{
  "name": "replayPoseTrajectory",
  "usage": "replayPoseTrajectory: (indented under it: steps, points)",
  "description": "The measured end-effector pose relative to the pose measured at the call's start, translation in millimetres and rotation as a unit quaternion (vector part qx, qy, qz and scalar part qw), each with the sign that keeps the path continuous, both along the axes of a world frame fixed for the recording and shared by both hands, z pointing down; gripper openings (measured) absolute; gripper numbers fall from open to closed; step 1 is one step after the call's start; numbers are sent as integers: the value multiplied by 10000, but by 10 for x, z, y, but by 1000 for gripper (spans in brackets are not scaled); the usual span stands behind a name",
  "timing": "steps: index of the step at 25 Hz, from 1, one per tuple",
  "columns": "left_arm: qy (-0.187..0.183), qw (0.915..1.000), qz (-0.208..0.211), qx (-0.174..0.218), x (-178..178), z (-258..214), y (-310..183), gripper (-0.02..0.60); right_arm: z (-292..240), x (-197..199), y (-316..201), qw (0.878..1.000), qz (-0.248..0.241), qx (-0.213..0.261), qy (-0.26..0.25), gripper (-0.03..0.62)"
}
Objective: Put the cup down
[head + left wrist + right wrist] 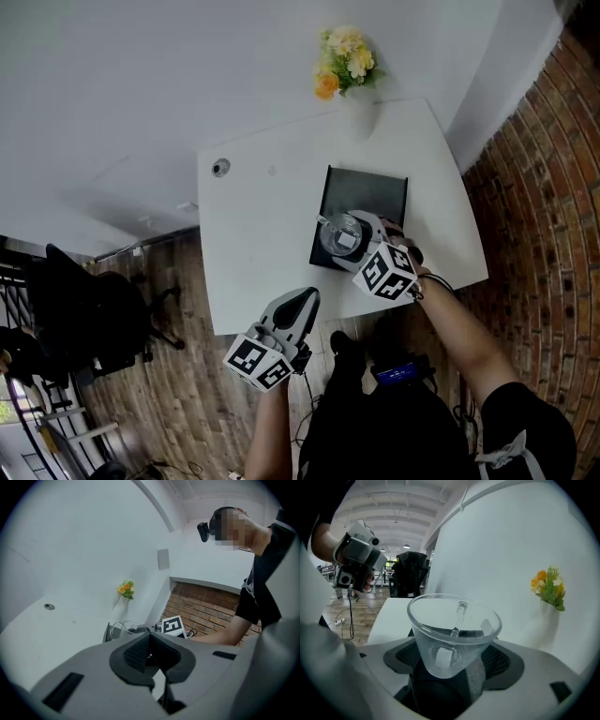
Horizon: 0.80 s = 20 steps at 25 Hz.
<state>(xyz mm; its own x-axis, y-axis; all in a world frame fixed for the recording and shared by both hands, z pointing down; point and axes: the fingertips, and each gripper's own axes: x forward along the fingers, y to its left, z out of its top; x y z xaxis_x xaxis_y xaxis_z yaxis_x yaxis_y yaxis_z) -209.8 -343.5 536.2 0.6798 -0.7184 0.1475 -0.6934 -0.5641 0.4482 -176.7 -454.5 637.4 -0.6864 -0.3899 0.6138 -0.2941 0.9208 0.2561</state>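
Glass cup (453,637): pinched by jaws of your right gripper (452,670) over black mat (367,193), unreleased; left gripper (151,657) jaws pressed together.

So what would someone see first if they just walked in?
The clear glass cup, held by the right gripper over a black tray on the white table. Then the yellow and orange flowers in a white vase at the table's far edge.

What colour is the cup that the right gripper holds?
The cup is clear, colourless glass; the right gripper view shows it best.
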Motion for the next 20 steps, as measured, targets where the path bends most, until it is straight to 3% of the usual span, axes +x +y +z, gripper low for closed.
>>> replayPoseTrajectory:
  steps: [7, 20]
  points:
    - [-16, 10000, -31, -39, 35, 5, -37, 7, -66, 43, 27, 9995, -326, -24, -21, 374]
    - [-164, 9998, -143, 45, 39, -59, -138, 6, -42, -68, 42, 9997, -179, -126, -106, 373]
